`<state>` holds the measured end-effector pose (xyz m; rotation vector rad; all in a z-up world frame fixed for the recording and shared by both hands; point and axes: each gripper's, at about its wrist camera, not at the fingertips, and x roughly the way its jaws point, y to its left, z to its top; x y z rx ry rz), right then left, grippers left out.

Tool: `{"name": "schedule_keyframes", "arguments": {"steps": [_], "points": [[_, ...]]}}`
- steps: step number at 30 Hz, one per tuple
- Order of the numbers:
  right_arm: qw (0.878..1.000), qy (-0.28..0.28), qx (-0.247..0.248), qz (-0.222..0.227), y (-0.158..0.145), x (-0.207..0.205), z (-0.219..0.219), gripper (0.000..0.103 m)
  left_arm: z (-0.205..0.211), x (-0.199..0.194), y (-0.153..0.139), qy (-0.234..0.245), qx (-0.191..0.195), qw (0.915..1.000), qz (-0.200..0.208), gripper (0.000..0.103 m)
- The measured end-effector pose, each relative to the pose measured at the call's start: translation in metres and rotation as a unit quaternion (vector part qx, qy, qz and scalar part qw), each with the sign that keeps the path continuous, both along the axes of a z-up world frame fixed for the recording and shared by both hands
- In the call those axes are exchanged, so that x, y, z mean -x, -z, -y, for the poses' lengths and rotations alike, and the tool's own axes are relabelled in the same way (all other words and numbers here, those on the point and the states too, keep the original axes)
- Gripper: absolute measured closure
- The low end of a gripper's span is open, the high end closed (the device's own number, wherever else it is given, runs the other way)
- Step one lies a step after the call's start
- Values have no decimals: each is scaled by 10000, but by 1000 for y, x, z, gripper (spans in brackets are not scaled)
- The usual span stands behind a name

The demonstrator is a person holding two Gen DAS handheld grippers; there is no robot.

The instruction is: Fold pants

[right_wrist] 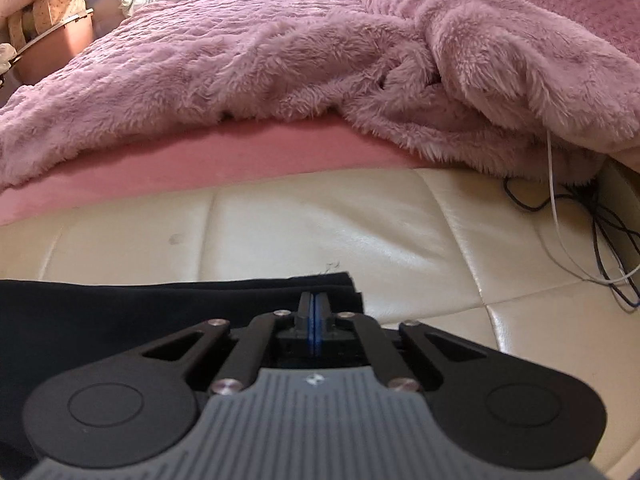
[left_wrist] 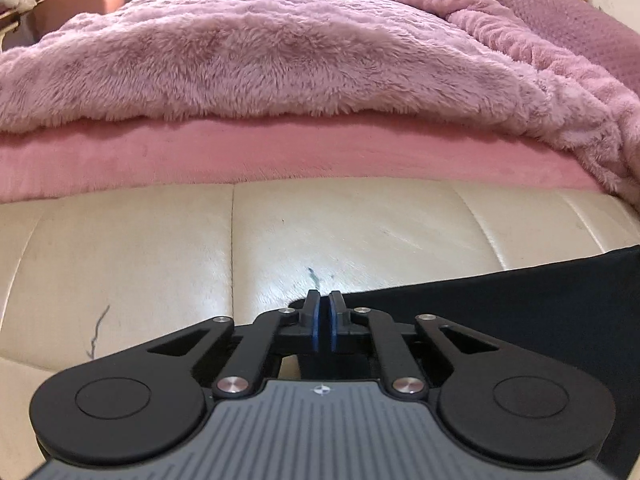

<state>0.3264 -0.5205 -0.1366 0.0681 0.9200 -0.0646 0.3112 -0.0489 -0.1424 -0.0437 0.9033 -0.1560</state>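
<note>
The black pants lie on a cream leather surface, stretching right in the left wrist view and left in the right wrist view. My left gripper sits at the pants' left end with its jaws nearly closed; a thin gap shows between the blue pads, and I cannot tell whether cloth is pinched. My right gripper is over the pants' right end with its jaws pressed together; whether cloth is between them is hidden.
A fluffy pink-purple blanket on a pink mattress lies just beyond the cream surface. Black and white cables trail at the right. A pink bin stands at far left.
</note>
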Motion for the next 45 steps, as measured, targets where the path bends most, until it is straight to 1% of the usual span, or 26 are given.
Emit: {"name": "schedule_keyframes", "arguments": {"steps": [2, 4, 5, 7, 9, 12, 14, 15, 17, 18, 19, 22, 23, 24, 25, 27, 29, 30, 33, 37, 39, 42, 44, 45], "points": [[9999, 28, 135, 17, 3, -3, 1, 103, 0, -4, 2, -33, -44, 10000, 16, 93], [9997, 164, 152, 25, 4, -6, 3, 103, 1, -9, 1, -136, -317, 9994, 17, 93], [9997, 218, 143, 19, 3, -7, 4, 103, -1, -10, -1, -174, -342, 9993, 3, 93], [9993, 285, 257, 10, -4, -5, 4, 103, -9, -6, -9, -294, -209, 9993, 48, 92], [9983, 370, 440, 99, -15, 6, 5, 101, -15, 4, -20, -288, -110, 9994, 166, 92], [9994, 206, 121, 239, -28, 30, 8, 101, -19, 29, -33, -184, 59, 9996, 194, 92], [9996, 13, 9, 292, -32, 49, 4, 100, -17, 45, -37, -55, 203, 9997, 142, 92], [9994, -98, -36, 317, -33, 57, 1, 96, -15, 53, -37, 31, 232, 9997, 121, 92], [9983, -387, -31, 429, -32, 72, -8, 73, -8, 73, -36, 189, 256, 9995, 81, 92], [9976, -506, 53, 469, -31, 78, -12, 70, -5, 83, -36, 279, 251, 9993, 51, 92], [9970, -614, 148, 450, -28, 83, -18, 70, -1, 92, -33, 395, 224, 9990, 29, 92], [9942, -924, 523, 160, -13, 88, -26, 73, 9, 113, -22, 647, 73, 9977, -163, 92], [9932, -974, 635, 12, -8, 88, -26, 77, 11, 117, -17, 667, -17, 9975, -230, 92], [9925, -967, 740, -88, -5, 89, -24, 77, 12, 121, -11, 672, -115, 9972, -312, 92], [9918, -985, 807, -80, -4, 91, -22, 77, 12, 125, -8, 672, -157, 9972, -288, 92], [9908, -944, 942, -214, -2, 94, -16, 77, 10, 130, -6, 697, -242, 9970, -229, 92], [9930, -795, 823, -287, -4, 98, -6, 77, 7, 129, -7, 631, -180, 9974, -290, 92], [9929, -746, 865, -333, -4, 99, -3, 77, 5, 129, -7, 606, -161, 9975, -314, 92], [9930, -681, 876, -398, -6, 99, 3, 77, 6, 135, -8, 628, -272, 9973, -277, 92], [9910, -672, 1075, -422, -13, 102, -6, 79, 0, 150, -12, 630, -292, 9971, -300, 92], [9919, -505, 1095, -393, -19, 106, -8, 78, -5, 159, -14, 695, -291, 9966, -327, 90], [9959, -250, 848, -187, -31, 119, -10, 78, -11, 168, -18, 737, -258, 9962, -387, 89], [9976, -183, 671, -50, -39, 127, -17, 77, -16, 172, -22, 724, -176, 9963, -420, 88], [9981, -180, 583, 15, -43, 131, -24, 76, -21, 173, -24, 662, -76, 9970, -396, 85]]}}
